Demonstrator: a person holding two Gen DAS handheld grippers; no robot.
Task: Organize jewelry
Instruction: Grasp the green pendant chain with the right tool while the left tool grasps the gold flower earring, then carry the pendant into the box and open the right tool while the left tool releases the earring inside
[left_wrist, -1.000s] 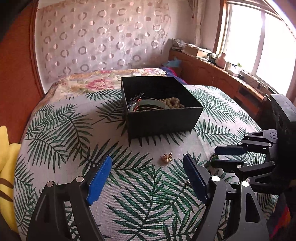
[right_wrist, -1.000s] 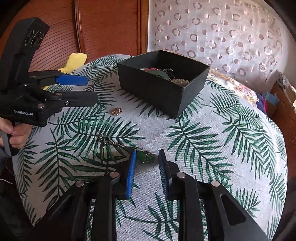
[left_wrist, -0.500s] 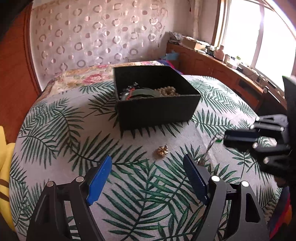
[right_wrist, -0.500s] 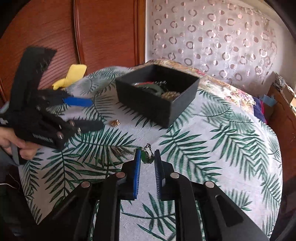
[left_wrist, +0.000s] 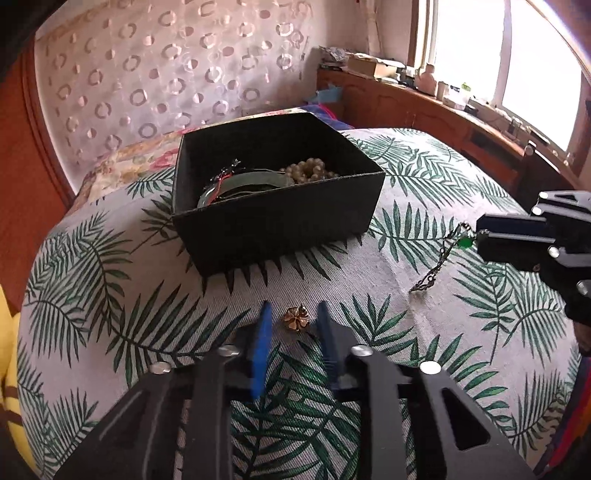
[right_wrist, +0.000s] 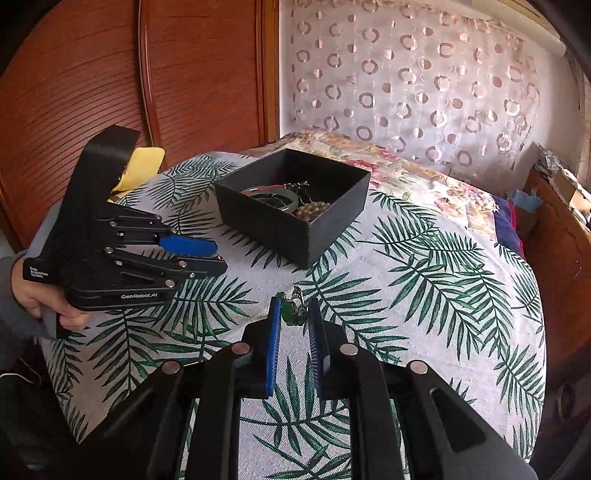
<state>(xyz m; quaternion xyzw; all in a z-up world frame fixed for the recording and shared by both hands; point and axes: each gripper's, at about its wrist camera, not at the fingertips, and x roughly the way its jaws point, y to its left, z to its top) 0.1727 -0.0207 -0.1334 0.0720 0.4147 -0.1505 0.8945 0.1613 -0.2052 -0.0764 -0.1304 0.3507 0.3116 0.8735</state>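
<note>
A black open box (left_wrist: 280, 218) sits on the leaf-print cloth, holding a green bangle (left_wrist: 243, 182) and pale beads (left_wrist: 310, 170); it also shows in the right wrist view (right_wrist: 295, 218). A small gold flower piece (left_wrist: 295, 318) lies on the cloth between the narrowed jaws of my left gripper (left_wrist: 293, 321), which touch neither side clearly. My right gripper (right_wrist: 293, 314) is shut on a green-stone chain necklace (right_wrist: 291, 314) and holds it up; its chain (left_wrist: 436, 266) hangs down to the cloth.
The cloth-covered table (left_wrist: 424, 184) curves away at its edges. A wooden cabinet (left_wrist: 424, 110) with clutter runs under the window at the right. A yellow cushion (right_wrist: 142, 166) lies at the far left by the wooden wardrobe (right_wrist: 110, 74).
My left gripper moved forward and narrowed its jaws around the gold flower piece. My right gripper closed on the green necklace and lifted it off the cloth.
</note>
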